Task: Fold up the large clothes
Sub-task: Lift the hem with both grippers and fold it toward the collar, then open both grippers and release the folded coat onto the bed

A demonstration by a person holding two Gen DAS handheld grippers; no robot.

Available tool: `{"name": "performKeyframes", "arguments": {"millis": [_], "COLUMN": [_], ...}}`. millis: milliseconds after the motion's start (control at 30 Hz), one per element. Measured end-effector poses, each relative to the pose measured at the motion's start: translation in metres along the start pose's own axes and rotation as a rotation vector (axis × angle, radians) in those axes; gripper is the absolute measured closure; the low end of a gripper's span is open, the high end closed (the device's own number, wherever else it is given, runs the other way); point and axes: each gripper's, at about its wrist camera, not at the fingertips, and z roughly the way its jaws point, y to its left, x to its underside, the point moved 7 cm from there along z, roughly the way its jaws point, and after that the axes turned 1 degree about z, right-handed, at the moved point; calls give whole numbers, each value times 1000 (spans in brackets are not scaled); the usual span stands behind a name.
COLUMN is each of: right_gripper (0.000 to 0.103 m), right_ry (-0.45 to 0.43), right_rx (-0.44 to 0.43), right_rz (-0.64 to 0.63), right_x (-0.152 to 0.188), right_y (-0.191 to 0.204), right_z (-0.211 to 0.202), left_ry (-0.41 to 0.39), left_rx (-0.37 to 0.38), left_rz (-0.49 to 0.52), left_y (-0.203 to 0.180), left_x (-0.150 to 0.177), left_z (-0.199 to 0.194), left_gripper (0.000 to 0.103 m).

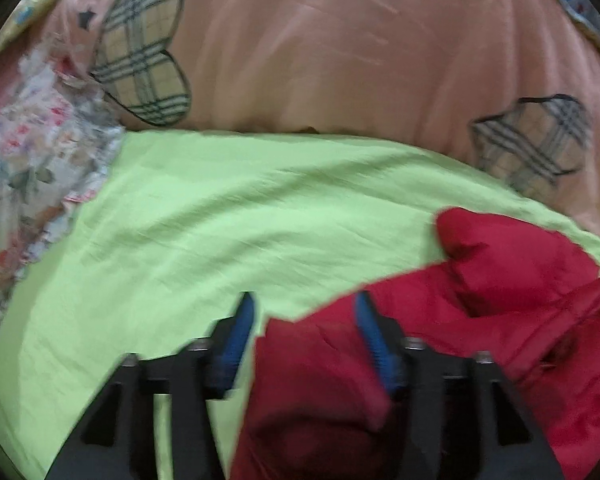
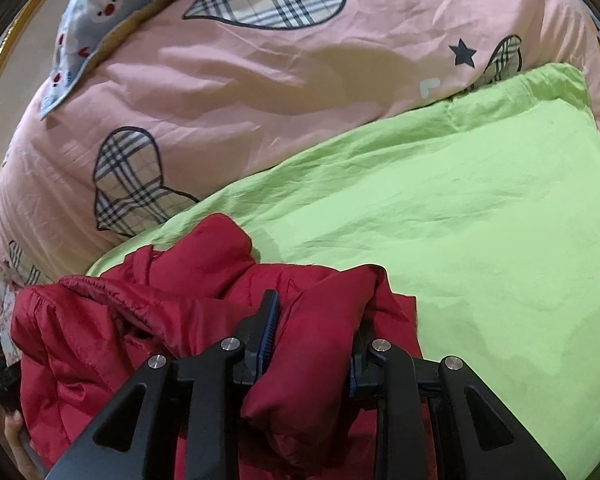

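Note:
A red puffy jacket (image 1: 500, 304) lies bunched on a lime green sheet (image 1: 204, 224), at the lower right of the left wrist view. My left gripper (image 1: 304, 312) is open, and a fold of the jacket lies between its blue-padded fingers. In the right wrist view the jacket (image 2: 140, 320) fills the lower left. My right gripper (image 2: 320, 312) has a thick bulge of the jacket between its jaws; the right finger is mostly hidden by fabric.
A pink quilt (image 1: 340, 52) with plaid heart patches lies beyond the green sheet (image 2: 480, 220), also in the right wrist view (image 2: 220, 80). A floral cloth (image 1: 32, 160) lies at the left. A blue cartoon-print cloth (image 2: 100, 8) is at the far left.

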Motion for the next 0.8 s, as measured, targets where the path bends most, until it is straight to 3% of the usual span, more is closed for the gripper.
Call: {"name": "performKeyframes", "arguments": {"millis": [167, 400, 533, 667, 800], "right_gripper": [77, 77, 77, 77, 77], "right_ry": [7, 14, 13, 17, 22], "right_rx": [26, 42, 63, 79, 81], "right_rz": [-1, 20, 25, 38, 56], "right_x": [-3, -7, -9, -12, -13], "right_y": [2, -2, -4, -5, -8], "right_z": [16, 28, 32, 36, 37], "left_ry": [8, -83, -104, -62, -45], "left_rx": [49, 131, 205, 267, 203], "left_rz": [-15, 42, 102, 174, 242], "left_y": [2, 1, -16, -43, -64], "left_x": [1, 14, 40, 74, 97], "left_z": [-4, -75, -113, -127, -111], "left_gripper": [42, 44, 44, 43, 43]}}
